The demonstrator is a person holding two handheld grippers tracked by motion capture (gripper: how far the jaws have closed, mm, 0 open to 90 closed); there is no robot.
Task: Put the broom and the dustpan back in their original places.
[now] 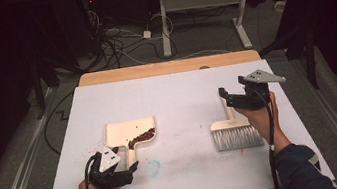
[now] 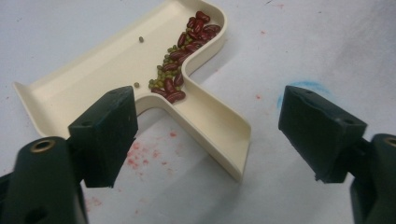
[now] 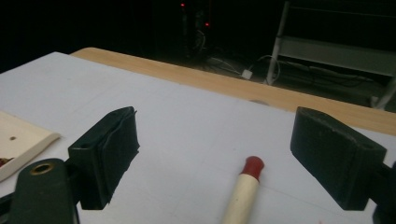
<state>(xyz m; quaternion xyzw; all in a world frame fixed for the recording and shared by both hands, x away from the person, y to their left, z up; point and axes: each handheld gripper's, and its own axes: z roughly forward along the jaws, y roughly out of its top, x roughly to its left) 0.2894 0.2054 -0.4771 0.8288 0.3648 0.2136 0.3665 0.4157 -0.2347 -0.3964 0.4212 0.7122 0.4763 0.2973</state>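
Right gripper (image 3: 215, 158) jaws wide apart, gripping nothing, brush handle (image 3: 243, 190) lying loose between them; left gripper (image 2: 205, 140) likewise open over dustpan (image 2: 93, 70) handle.

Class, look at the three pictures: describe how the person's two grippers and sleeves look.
Each gripper, left gripper and right gripper, is black with two blocky jaws, a brass-ringed hole showing near one jaw, a grey three-cornered plate on top and a trailing black cable. The sleeves are dark blue; a reddish band shows at the left wrist.
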